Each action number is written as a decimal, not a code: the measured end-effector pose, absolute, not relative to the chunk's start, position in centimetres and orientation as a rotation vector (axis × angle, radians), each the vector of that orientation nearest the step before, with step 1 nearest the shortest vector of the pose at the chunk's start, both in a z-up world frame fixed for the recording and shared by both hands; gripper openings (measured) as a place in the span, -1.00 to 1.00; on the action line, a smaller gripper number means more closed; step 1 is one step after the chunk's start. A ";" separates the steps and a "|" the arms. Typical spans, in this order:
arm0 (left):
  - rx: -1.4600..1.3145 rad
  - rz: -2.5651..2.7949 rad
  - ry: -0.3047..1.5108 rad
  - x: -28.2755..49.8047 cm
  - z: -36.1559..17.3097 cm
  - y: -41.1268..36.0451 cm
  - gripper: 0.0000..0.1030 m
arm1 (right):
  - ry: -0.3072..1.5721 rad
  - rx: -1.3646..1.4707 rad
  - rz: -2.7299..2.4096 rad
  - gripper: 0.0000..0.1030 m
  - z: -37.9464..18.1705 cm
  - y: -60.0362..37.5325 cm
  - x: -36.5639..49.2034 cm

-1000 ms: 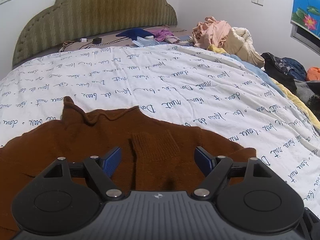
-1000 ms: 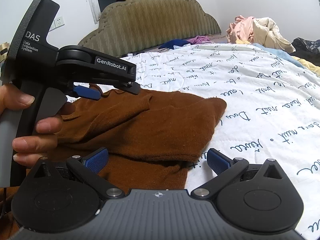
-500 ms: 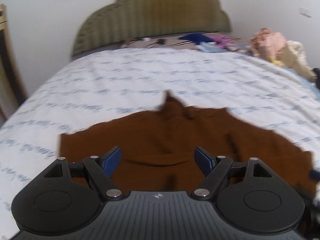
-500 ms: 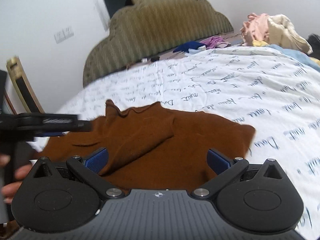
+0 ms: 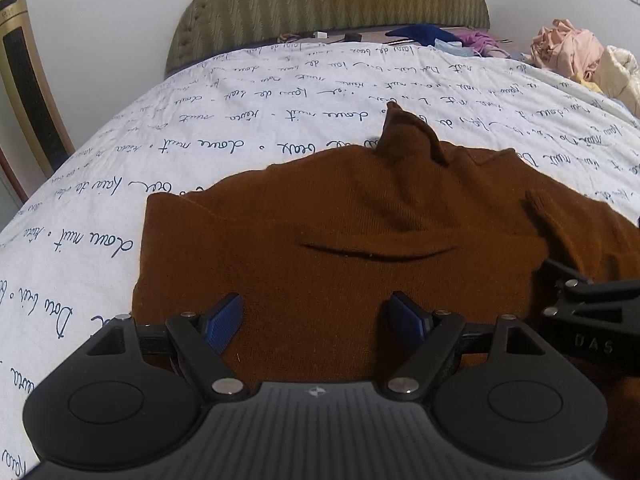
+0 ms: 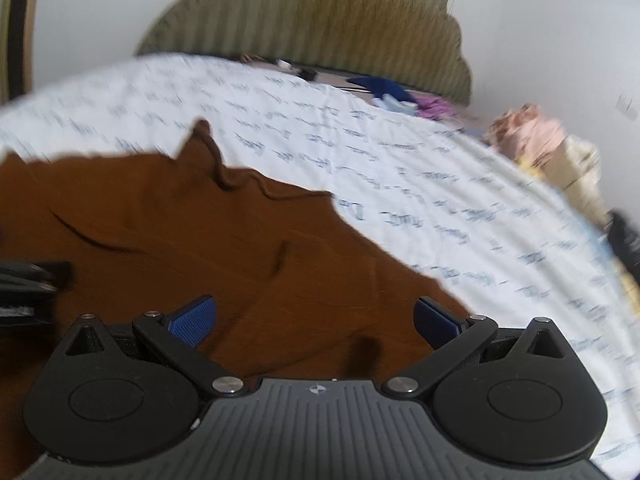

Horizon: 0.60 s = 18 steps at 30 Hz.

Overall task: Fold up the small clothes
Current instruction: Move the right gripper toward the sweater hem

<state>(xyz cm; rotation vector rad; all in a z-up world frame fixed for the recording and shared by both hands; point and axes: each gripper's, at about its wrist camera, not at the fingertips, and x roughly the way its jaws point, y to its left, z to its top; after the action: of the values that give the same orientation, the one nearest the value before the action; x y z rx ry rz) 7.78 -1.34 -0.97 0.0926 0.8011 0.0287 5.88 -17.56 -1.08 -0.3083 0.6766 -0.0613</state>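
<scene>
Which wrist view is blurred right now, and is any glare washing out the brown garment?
Right wrist view: motion blur smears the bedsheet print and headboard; the brown garment is soft. Left wrist view: sharp, the sheet's script is legible, knit texture shows on the garment. No glare in either; fisheye bends the bed edges.

Left gripper [image 5: 316,320] (fingers apart, holding nothing) hovers over brown sweater [image 5: 340,248] on bedsheet [image 5: 240,128].

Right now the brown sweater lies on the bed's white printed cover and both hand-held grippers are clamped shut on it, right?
Not quite. The sweater does lie on the cover, but both grippers are open: the left hand-held gripper in the left wrist view and the right hand-held gripper in the right wrist view, pads apart and holding nothing.
</scene>
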 end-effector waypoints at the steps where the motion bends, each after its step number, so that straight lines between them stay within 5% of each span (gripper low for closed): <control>1: 0.100 0.028 0.797 7.7 -1.0 -1.4 0.55 | 0.677 -0.307 -0.075 0.99 -1.1 -17.9 5.7; 18: 0.126 0.020 0.783 7.5 -1.4 -1.5 0.61 | 0.671 -0.035 -0.332 0.99 -1.9 -29.3 1.1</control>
<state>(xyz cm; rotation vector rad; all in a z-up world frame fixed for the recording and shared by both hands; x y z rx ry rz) 7.54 -1.54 -1.44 0.1261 0.7834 0.0200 1.11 -29.27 -1.86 -0.0354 0.6707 -0.3324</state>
